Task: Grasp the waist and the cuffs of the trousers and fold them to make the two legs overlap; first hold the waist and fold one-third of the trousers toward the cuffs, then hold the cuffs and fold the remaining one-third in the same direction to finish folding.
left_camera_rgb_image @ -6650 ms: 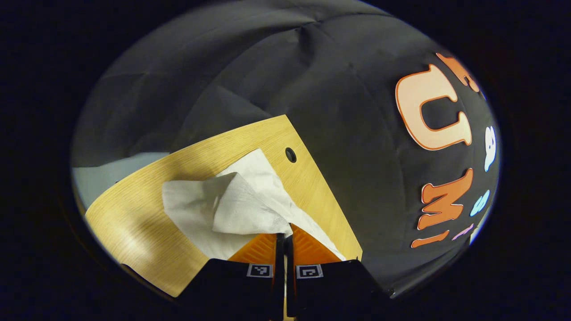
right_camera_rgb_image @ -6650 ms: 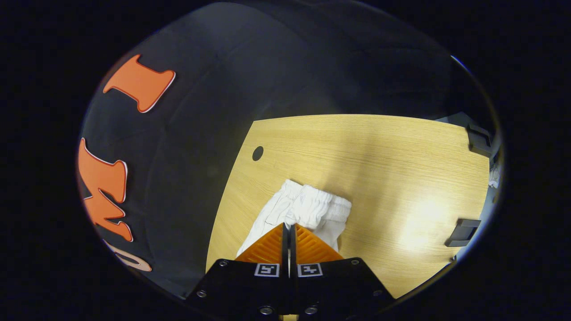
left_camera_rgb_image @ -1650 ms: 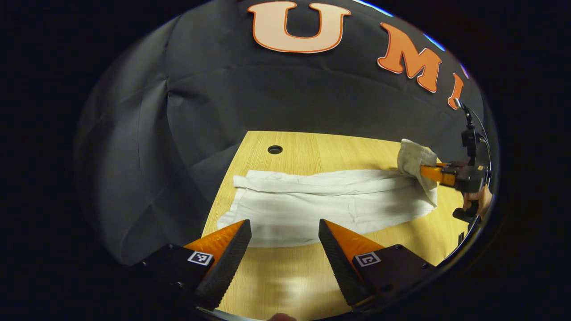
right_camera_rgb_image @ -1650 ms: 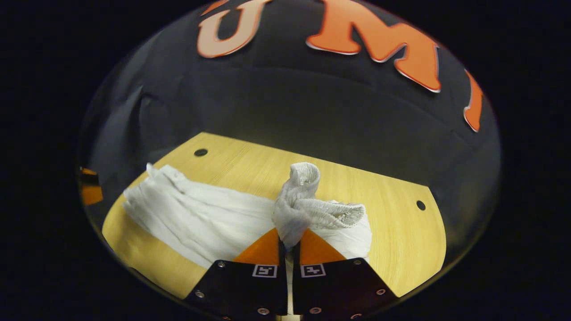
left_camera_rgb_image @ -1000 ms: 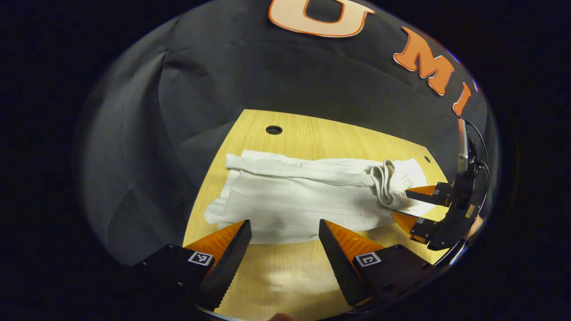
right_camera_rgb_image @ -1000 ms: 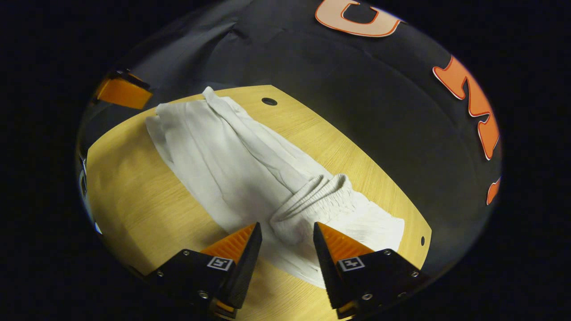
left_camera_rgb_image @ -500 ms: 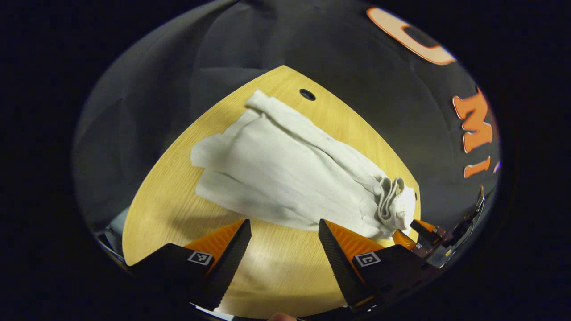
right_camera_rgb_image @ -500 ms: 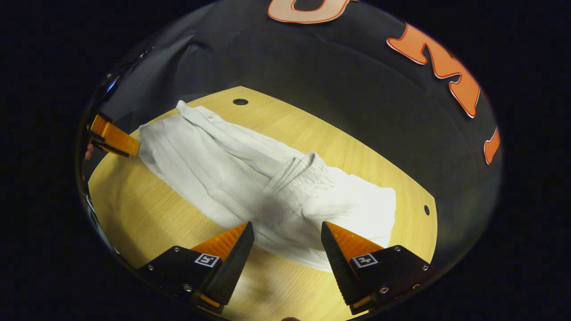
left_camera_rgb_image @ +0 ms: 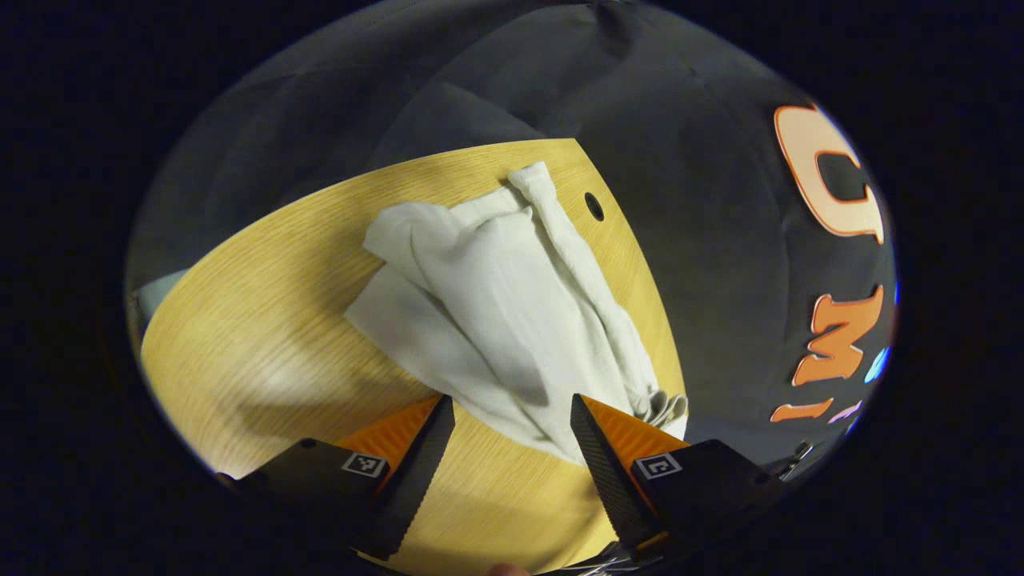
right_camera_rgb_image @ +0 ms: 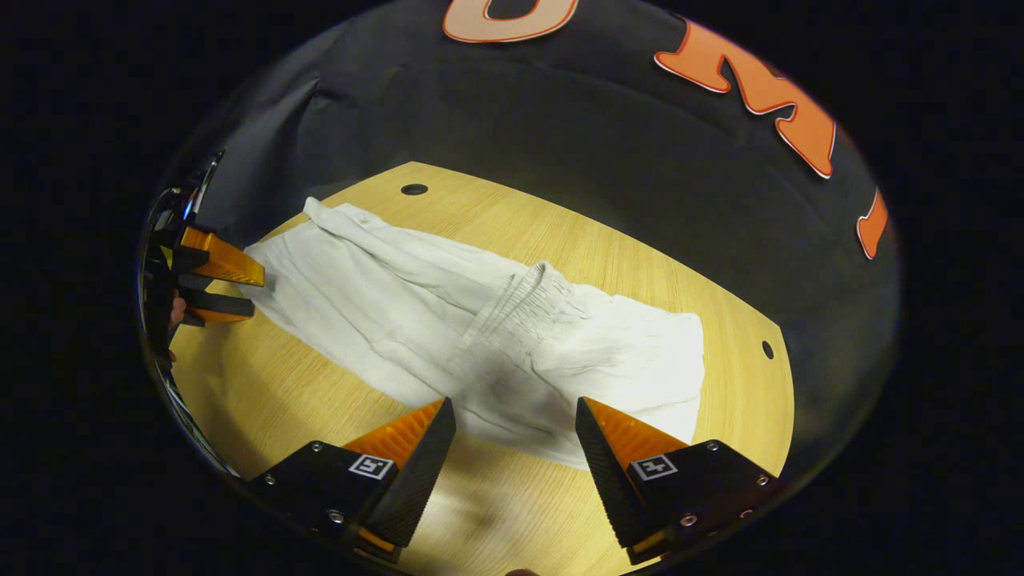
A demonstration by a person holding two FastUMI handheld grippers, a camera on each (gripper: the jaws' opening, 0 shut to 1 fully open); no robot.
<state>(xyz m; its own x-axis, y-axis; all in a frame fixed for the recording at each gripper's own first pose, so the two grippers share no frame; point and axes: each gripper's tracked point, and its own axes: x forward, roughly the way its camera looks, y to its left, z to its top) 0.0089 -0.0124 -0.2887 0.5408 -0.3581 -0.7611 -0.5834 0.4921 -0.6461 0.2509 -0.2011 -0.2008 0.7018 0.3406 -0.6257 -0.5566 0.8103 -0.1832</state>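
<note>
The white trousers point(right_camera_rgb_image: 480, 320) lie flat on the wooden table point(right_camera_rgb_image: 640, 264) with the waist point(right_camera_rgb_image: 512, 308) folded over the legs, and the left gripper point(left_camera_rgb_image: 508, 412) and right gripper point(right_camera_rgb_image: 512, 416) both hover above them, fingers spread, holding nothing.

We see a light wooden table point(right_camera_rgb_image: 640, 264) across the middle of the right gripper view, two small round holes point(right_camera_rgb_image: 414, 190) in it, and black cloth point(right_camera_rgb_image: 520, 120) above.

Both views look down from just above the worktop point(left_camera_rgb_image: 240, 320) at opposite ends, sharing the white trousers point(right_camera_rgb_image: 448, 312) lying between.
</note>
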